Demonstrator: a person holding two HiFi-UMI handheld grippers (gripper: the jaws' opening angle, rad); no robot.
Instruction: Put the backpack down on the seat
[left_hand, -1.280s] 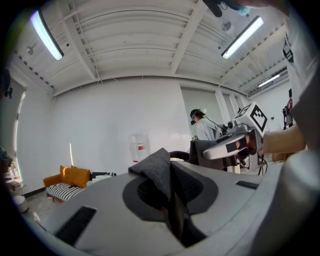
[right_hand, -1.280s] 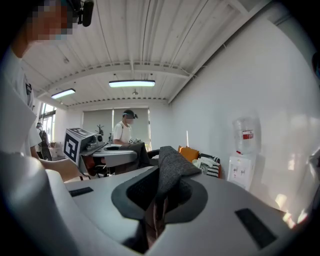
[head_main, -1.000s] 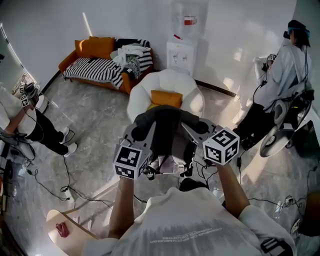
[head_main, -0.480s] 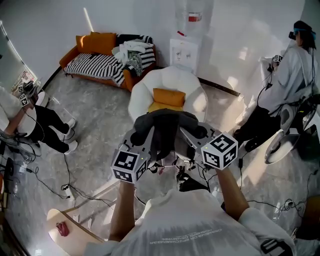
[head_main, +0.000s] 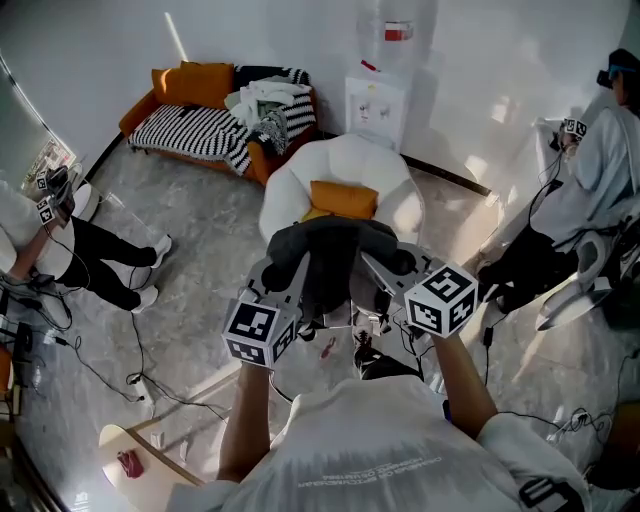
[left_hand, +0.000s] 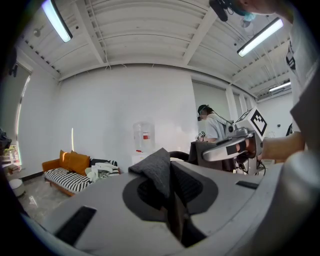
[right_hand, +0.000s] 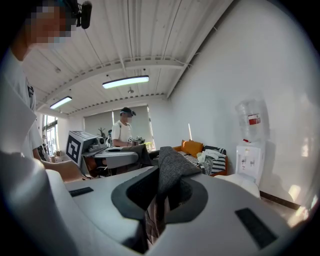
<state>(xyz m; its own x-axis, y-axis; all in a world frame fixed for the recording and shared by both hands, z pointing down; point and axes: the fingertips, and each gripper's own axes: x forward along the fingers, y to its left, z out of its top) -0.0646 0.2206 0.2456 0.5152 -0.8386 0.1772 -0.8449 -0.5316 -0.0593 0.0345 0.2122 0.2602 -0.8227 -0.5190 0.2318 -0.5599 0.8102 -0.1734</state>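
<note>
White short-sleeved T-shirt (head_main: 385, 445), faint grey lettering; grey left gripper (left_hand: 169, 174) and right gripper (right_hand: 160, 182) bear white, black-marked cubes (head_main: 262, 327).

Three cams, one room

Head cam sits up top, looking steeply down past the left gripper (head_main: 287, 268) and right gripper (head_main: 393, 262). Each gripper cam rides low and tight behind its own jaws, aimed roughly level across the room. All three catch the orange sofa (head_main: 190, 115) and water dispenser (head_main: 378, 95) at the far side.
</note>
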